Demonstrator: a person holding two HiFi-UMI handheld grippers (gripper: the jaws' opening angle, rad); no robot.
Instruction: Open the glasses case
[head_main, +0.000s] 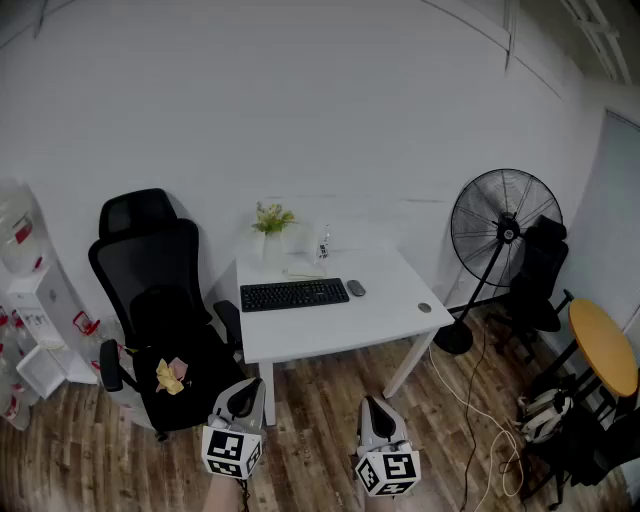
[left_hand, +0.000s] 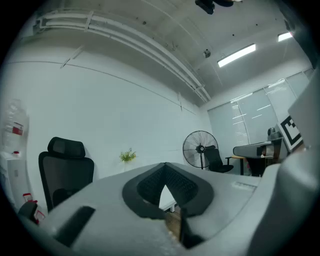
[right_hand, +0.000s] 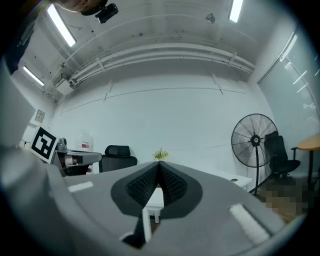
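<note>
A smooth white rectangular table is standing against the wall, its front edge facing open wood-plank floor. A black mesh office chair is crowding the table's left edge, and a round-caged fan is standing off its right corner. A black keyboard and a small mouse are lying mid-table. The glasses case seems to be the pale flat oblong lying behind the keyboard, near the back edge, though it is too small to tell for certain. The left gripper and right gripper are hovering low over the floor, well short of the front edge, each with ribbed black pads pressing together at the tips, pinching nothing.
</note>
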